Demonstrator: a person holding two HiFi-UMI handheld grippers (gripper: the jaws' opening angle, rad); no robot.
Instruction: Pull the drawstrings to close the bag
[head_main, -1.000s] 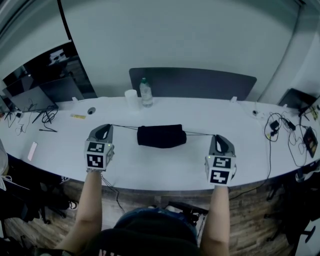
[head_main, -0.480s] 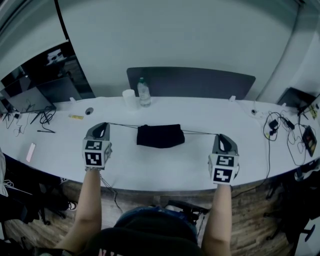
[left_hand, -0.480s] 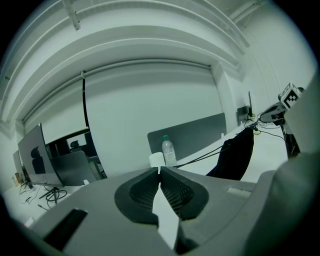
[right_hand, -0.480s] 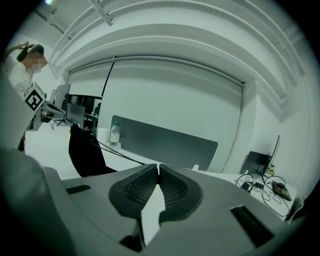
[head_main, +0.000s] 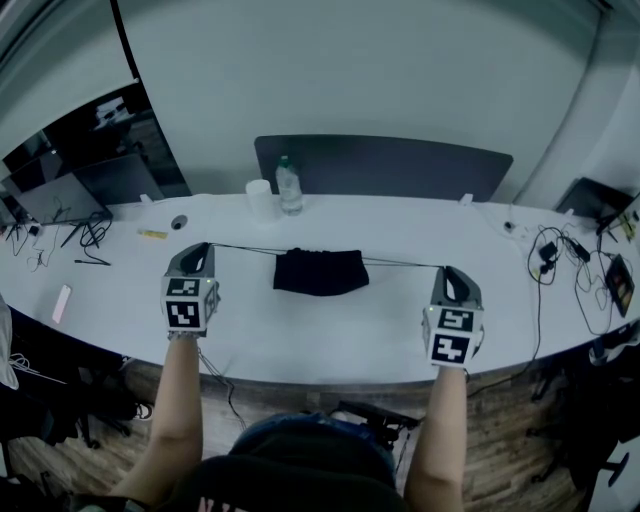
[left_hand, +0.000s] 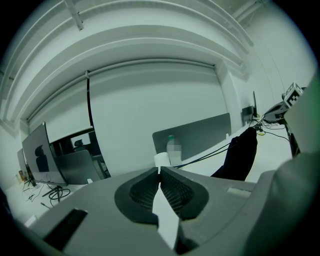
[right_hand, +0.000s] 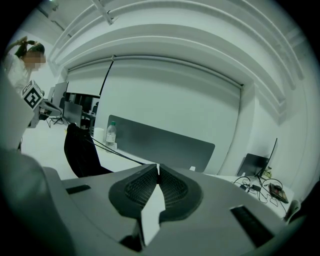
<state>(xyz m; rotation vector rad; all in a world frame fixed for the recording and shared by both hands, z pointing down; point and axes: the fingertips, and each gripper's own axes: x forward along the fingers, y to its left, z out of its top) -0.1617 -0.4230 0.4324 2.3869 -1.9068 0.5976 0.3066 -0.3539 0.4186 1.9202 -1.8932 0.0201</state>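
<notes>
Hand-held grippers (head_main: 200, 247) (head_main: 448, 270) wide apart, drawstrings (head_main: 243, 248) taut

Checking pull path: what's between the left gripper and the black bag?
Head view: only the taut drawstring spans from left gripper to bag, over bare table.

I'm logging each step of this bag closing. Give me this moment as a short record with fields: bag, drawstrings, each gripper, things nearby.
bag: black bag, lying on the white table, between the two grippers
left gripper: shut on the left drawstring
right gripper: shut on the right drawstring
drawstrings: both taut, running sideways from the bag's far edge
behind bag: water bottle, white cup
</notes>
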